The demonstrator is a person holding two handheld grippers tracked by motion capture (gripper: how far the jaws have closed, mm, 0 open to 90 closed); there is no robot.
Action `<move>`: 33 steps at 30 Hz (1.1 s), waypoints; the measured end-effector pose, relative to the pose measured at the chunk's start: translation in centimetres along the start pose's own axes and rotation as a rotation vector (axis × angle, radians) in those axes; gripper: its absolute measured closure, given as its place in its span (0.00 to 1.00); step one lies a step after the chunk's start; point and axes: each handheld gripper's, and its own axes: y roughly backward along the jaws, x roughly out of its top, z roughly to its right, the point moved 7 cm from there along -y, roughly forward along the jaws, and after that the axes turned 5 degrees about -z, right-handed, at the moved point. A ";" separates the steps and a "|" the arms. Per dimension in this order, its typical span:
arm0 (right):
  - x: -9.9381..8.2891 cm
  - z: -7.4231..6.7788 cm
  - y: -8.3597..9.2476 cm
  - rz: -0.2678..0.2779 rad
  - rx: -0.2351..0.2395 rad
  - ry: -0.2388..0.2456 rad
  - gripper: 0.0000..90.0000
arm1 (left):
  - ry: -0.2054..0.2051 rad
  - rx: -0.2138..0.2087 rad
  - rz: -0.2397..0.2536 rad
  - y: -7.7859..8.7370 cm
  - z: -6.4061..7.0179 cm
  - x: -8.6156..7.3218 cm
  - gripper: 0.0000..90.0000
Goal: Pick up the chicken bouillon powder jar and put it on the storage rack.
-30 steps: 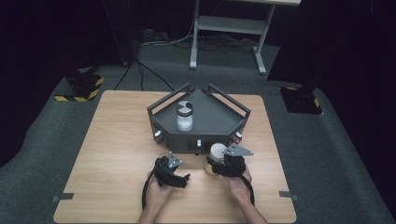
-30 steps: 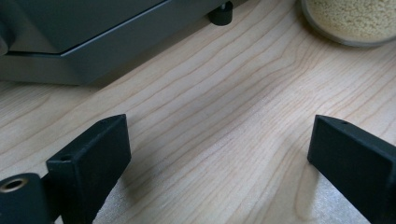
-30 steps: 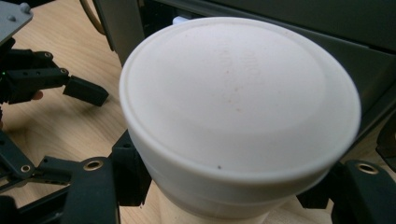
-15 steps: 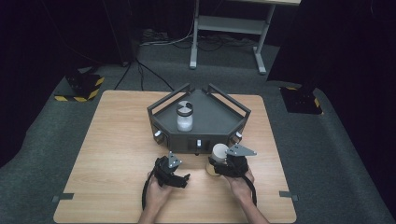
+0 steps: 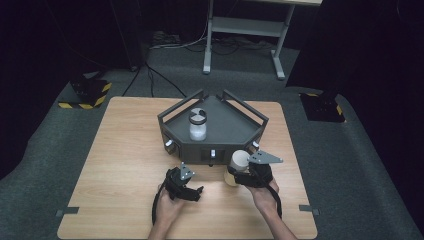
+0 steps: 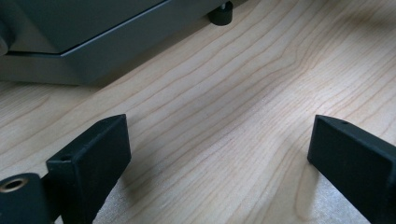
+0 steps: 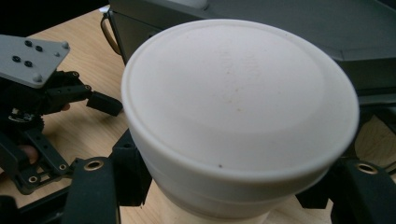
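1. Already the right hand-held gripper (image 5: pixel 239 172) is clamped on a white-lidded jar (image 5: pixel 238 165), with the jaws pressing its sides just under the lid, as the right gripper view shows (image 7: pixel 238 121).
2. That jar is held above the counter (image 5: pixel 120 150), just in front of the dark tray (image 5: pixel 250 131) and near its front right corner.
3. A second jar (image 5: pixel 198 124), clear with a dark and white lid, stands upright on the tray floor, well apart from the held one.
4. Meanwhile the left hand-held gripper (image 5: pixel 192 190) sits low over the counter with its jaws wide and nothing between them; the left gripper view shows only bare wood (image 6: pixel 219 140) there, with the tray's front wall (image 6: pixel 93 46) beyond.
5. Progress, as I judge it: the pick-up is done and the jar is off the wood, so the grasp half is finished.
6. What seems left is carrying the jar over the tray's rail and setting it down beside the other jar, then letting go.
7. The lid looks firmly seated, though how tight it is I cannot tell.
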 end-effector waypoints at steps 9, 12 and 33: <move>1.2 0.2 1.0 -0.001 0.000 0.018 0.39 | 0.000 0.000 0.000 0.0 0.0 0.0 0.06; 1.7 0.2 1.4 0.000 0.001 0.023 0.39 | 0.000 0.000 0.000 0.0 0.0 0.0 0.06; 7.0 1.0 4.1 0.034 0.023 0.053 0.39 | 0.000 0.000 0.000 0.0 0.0 0.0 0.06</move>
